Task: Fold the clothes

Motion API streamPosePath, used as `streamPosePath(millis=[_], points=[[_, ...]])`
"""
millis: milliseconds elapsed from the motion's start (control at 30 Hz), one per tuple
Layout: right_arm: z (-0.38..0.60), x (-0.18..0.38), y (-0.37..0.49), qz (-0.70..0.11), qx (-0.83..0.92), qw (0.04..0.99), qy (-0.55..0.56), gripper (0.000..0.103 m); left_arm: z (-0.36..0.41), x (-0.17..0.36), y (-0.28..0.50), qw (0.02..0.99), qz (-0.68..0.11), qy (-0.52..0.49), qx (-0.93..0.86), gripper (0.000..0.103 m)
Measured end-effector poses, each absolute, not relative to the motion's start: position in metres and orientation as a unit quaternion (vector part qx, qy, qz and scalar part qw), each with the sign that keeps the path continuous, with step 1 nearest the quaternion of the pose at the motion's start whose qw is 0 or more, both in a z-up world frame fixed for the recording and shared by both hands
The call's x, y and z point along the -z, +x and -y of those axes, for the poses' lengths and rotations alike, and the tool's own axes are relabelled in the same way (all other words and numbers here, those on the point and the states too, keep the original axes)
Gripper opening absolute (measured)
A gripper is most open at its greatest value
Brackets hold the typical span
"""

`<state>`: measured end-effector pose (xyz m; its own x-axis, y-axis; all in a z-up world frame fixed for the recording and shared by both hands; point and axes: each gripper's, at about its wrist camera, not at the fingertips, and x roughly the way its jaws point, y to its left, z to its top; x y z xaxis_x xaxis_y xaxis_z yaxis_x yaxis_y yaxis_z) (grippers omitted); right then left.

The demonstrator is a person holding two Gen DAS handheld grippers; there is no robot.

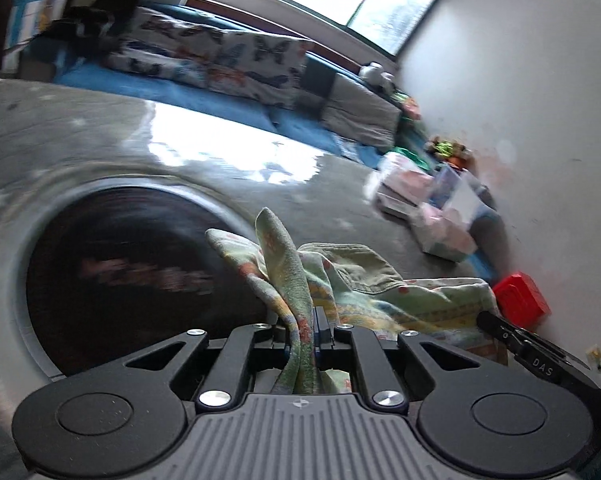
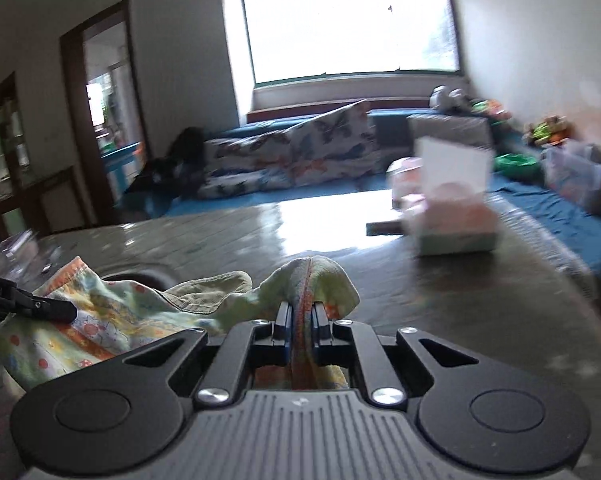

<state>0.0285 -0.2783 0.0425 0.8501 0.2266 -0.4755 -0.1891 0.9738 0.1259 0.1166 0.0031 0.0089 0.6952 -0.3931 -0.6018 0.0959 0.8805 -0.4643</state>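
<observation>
A small pale green printed garment point(image 1: 340, 276) with orange and yellow trim hangs bunched over a grey table point(image 1: 100, 128). My left gripper point(image 1: 302, 320) is shut on a twisted fold of it, which sticks up past the fingers. In the right wrist view my right gripper point(image 2: 300, 320) is shut on another edge of the same garment point(image 2: 112, 320), along an orange seam. Each view shows the other gripper's black tip at the cloth: the right one point(image 1: 500, 326) at the lower right, the left one point(image 2: 52, 308) at the left.
A dark round recess point(image 1: 132, 272) is set into the table under the garment. Tissue boxes and packets point(image 2: 452, 216) stand on the far side of the table, with a red box point(image 1: 520, 300) near the wall. A blue couch with butterfly cushions point(image 2: 292, 156) lies beyond.
</observation>
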Motion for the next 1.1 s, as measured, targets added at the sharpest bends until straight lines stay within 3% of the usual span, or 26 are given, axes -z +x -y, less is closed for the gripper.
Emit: streamPosePath(millis=[433,733,867,933,1000,1100], points=[[0.364,-0.036,0.025,-0.257,-0.007,0.966,0.042,0.008,0.091,0.008,0.152,0.877,-0.4,-0.167,0.209,0.011],[0.389,0.012,0.033,-0.317,0.046,0.946,0.05,0.012,0.09,0.022,0.151,0.887,-0.421,-0.107,0.158,0.033],[0.388,0.005,0.035,-0.304,0.036,0.951,0.052,0.013,0.098,0.016,0.158,0.889,-0.41,-0.115,0.168,0.033],[0.381,0.002,0.04,-0.303,0.019,0.951,0.054,0.017,0.102,0.012,0.162,0.89,-0.404,-0.12,0.174,0.033],[0.368,0.003,0.049,-0.309,-0.006,0.95,0.054,0.031,0.108,0.01,0.166,0.888,-0.402,-0.125,0.184,0.033],[0.349,0.006,0.063,-0.318,-0.038,0.946,0.049,0.033,0.122,0.014,0.168,0.88,-0.408,-0.132,0.203,0.032]])
